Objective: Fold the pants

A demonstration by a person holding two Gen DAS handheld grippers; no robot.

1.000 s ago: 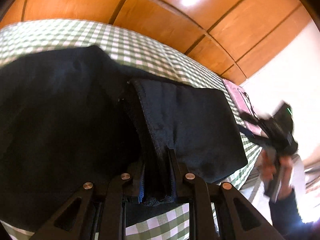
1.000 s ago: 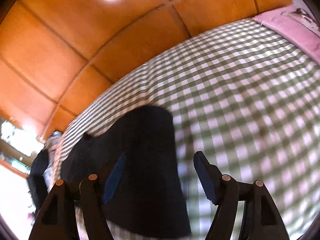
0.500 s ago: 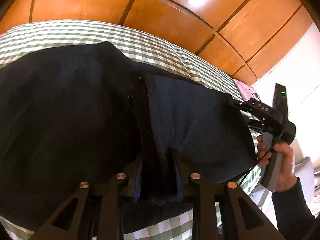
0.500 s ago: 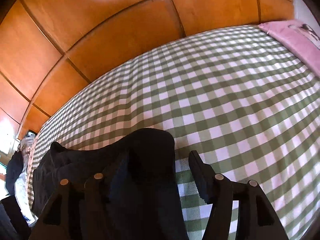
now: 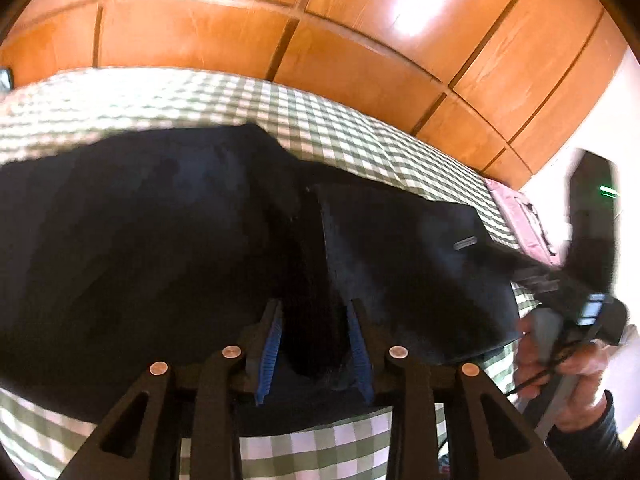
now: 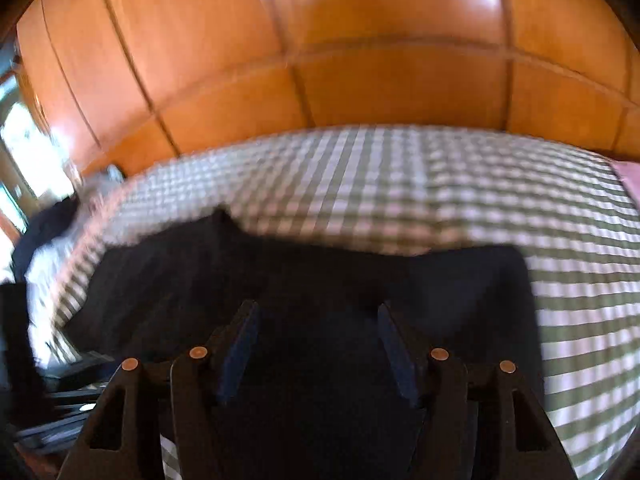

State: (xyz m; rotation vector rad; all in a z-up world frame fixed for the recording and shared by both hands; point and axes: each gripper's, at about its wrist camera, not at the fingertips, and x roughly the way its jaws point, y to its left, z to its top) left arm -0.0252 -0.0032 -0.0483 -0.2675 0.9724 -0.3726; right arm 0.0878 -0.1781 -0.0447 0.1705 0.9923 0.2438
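The left tongs (image 5: 314,344) pointed steeply down over the near edge of the dark pants (image 5: 160,240), their blue-padded fingers (image 5: 272,344) opening, with a dark ridge of the fabric standing between them; the pads seemed to stand just clear of the ridge on either side rather than pressing it. The pants lay spread across the bed (image 5: 320,120), which wore a green-and-white checked cover, with a folded flap (image 5: 400,248) lying on top to the right of the ridge.

The right tongs (image 6: 318,344) also tilted downward above the pants (image 6: 320,280), their fingers (image 6: 240,344) spread wide with only flat dark cloth showing in the gap and nothing gripped. This view was blurred. In the left wrist view the right tongs (image 5: 532,276) reached over the right end of the pants, held by a hand (image 5: 568,368) wrapped around the grip, a dark sleeve (image 5: 592,436) at the wrist.

A pink pillow (image 5: 520,216) lay beyond the right end of the pants. Behind the bed, past the far edge of the pants, rose orange wooden panels (image 5: 320,32).
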